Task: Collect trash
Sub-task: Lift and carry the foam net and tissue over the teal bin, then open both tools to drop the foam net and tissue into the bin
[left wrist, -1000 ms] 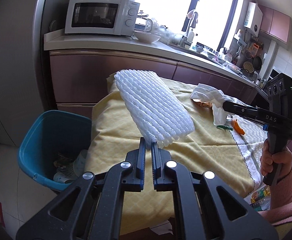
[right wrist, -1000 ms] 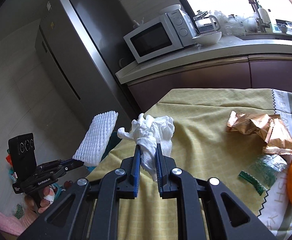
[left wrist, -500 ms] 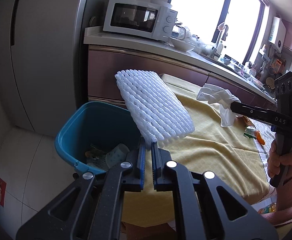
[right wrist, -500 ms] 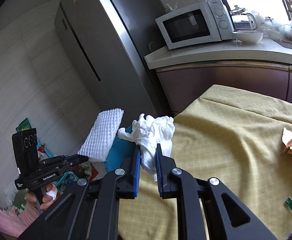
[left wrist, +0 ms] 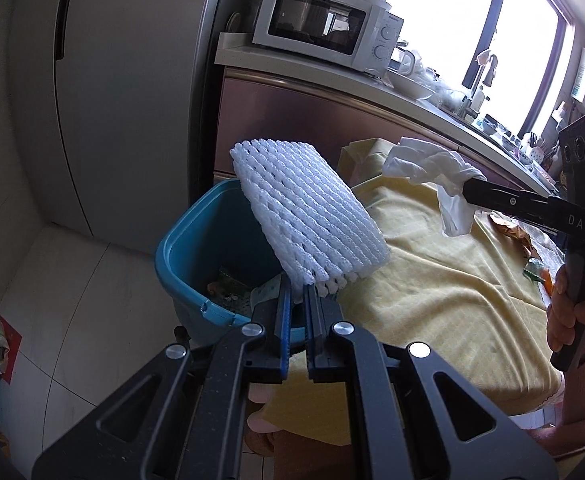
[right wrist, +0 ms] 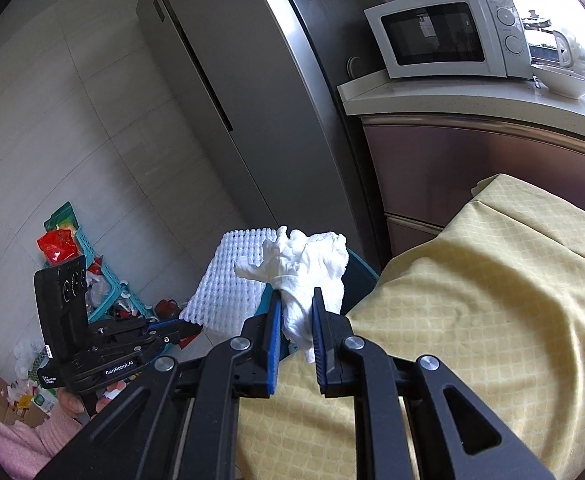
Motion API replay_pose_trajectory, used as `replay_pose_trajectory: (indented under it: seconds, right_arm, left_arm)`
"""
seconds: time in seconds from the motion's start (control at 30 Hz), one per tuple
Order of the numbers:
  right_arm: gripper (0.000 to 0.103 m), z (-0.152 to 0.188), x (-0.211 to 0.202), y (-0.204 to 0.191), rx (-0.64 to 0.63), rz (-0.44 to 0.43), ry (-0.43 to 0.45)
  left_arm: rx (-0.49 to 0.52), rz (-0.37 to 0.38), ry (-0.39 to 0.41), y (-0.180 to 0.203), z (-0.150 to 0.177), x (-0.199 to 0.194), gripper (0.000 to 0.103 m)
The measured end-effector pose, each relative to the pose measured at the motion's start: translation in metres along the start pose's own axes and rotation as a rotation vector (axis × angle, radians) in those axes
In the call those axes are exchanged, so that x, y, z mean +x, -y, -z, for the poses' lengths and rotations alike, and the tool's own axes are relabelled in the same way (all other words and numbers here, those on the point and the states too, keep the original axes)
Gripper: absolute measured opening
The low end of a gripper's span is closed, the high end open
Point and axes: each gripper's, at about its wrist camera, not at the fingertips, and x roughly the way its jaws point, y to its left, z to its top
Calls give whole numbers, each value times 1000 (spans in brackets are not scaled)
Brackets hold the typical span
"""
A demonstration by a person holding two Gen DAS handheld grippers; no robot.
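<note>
My left gripper (left wrist: 297, 286) is shut on the lower edge of a white foam net sleeve (left wrist: 306, 212), which stands up tilted over the near rim of the teal trash bin (left wrist: 180, 256). The bin sits on the floor by the table corner with litter inside. My right gripper (right wrist: 295, 294) is shut on a crumpled white tissue (right wrist: 304, 268), held above the yellow tablecloth's (right wrist: 472, 300) left edge, close to the bin (right wrist: 356, 268). In the left wrist view the right gripper (left wrist: 468, 190) reaches in from the right with the tissue (left wrist: 432, 168). The right wrist view shows the left gripper (right wrist: 192, 326) holding the foam sleeve (right wrist: 232, 284).
A tall grey fridge (left wrist: 112, 100) stands behind the bin, beside a counter with a white microwave (left wrist: 328, 26). A brown wrapper (left wrist: 512, 232) and green and orange scraps (left wrist: 538, 276) lie on the table's right side. Teal baskets with clutter (right wrist: 88, 280) sit on the floor at left.
Both grippers have swung left from over the table toward the bin, carrying the foam sleeve and the tissue. The bin has come from the left edge to under the foam sleeve.
</note>
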Motion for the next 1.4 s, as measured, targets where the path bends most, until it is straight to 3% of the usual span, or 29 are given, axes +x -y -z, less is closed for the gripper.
replay_pose_trajectory:
  seconds: [0.67, 1.4]
  right_arm:
    - [13, -12, 72, -6, -8, -24, -122]
    - [16, -5, 144, -2, 19, 40, -289]
  left_arm:
    - [-62, -30, -102, -13, 15, 45, 6]
    - [-94, -45, -174, -18, 8, 95, 7]
